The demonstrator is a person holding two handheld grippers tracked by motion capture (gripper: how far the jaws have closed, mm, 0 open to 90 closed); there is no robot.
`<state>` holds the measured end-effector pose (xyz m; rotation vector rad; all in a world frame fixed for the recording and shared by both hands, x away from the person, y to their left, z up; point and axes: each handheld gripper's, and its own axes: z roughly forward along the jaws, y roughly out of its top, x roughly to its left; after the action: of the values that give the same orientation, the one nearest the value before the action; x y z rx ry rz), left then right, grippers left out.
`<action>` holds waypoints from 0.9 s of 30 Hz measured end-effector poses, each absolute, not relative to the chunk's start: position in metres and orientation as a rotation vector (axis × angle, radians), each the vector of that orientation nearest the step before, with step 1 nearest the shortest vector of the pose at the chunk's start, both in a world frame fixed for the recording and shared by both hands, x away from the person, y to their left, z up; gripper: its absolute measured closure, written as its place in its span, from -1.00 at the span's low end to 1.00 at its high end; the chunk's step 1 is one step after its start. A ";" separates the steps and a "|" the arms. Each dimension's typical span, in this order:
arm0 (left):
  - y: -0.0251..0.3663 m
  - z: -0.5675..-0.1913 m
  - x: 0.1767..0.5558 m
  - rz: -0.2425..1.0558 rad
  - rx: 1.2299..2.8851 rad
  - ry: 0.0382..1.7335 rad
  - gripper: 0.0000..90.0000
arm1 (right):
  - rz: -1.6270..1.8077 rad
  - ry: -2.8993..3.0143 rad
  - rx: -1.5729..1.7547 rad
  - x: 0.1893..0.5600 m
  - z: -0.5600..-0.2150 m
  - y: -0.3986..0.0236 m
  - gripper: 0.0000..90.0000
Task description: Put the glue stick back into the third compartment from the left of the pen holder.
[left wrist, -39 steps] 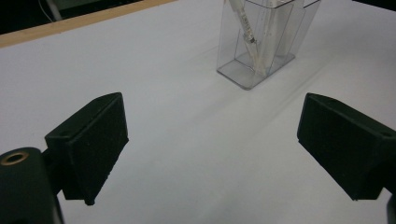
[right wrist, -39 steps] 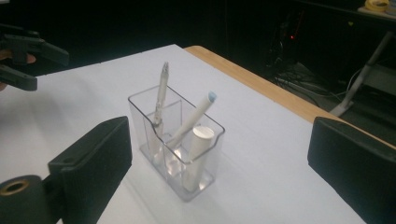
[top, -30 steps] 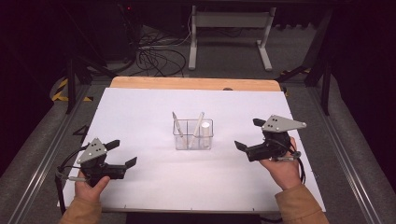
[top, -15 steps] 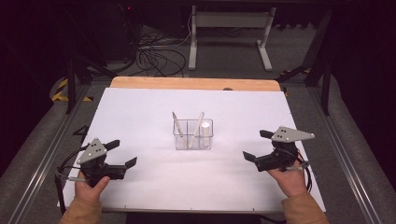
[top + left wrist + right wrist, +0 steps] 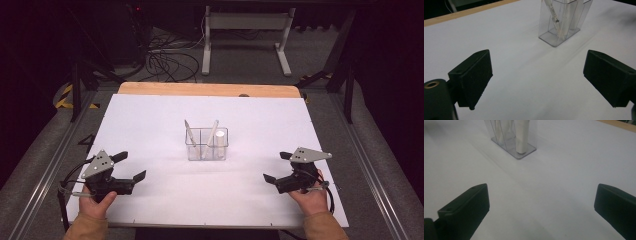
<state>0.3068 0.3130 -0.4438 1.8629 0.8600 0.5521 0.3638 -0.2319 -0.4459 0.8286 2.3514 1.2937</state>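
Clear plastic holder (image 5: 207, 144) stands upright near middle of white table (image 5: 150, 120), split into compartments; two slim pens (image 5: 190, 135) lean in its left/centre cells, a thicker white tube (image 5: 219, 141) stands in the right one. L gripper (image 5: 128, 167) sits near the front-left edge, held by the person's left hand (image 5: 98, 201), jaws spread wide w/ nothing between them, well apart from the holder. R gripper (image 5: 278, 166) sits near the front-right edge in the right hand (image 5: 309, 196), jaws likewise released and empty, also well apart from the holder. In both gripper views the holder shows ahead beyond the jaws, bare table between. Wooden strip (image 5: 210, 90) runs along the far edge
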 end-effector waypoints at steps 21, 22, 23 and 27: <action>0.313 -0.448 0.306 0.560 1.857 0.863 -0.79 | 1.340 2.327 0.839 0.358 -0.477 -0.233 -0.99; 0.313 -0.448 0.306 0.564 1.854 0.862 -0.80 | 1.340 2.330 0.830 0.358 -0.477 -0.233 -0.99; 0.313 -0.448 0.306 0.568 1.850 0.860 -0.80 | 1.344 2.333 0.820 0.357 -0.477 -0.232 -0.99; 0.314 -0.448 0.306 0.557 1.842 0.855 -0.81 | 1.351 2.328 0.784 0.355 -0.476 -0.231 -0.99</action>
<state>0.3056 0.3137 -0.4478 1.8424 0.8551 0.5566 0.3550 -0.2312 -0.4761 0.7843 2.3280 1.3507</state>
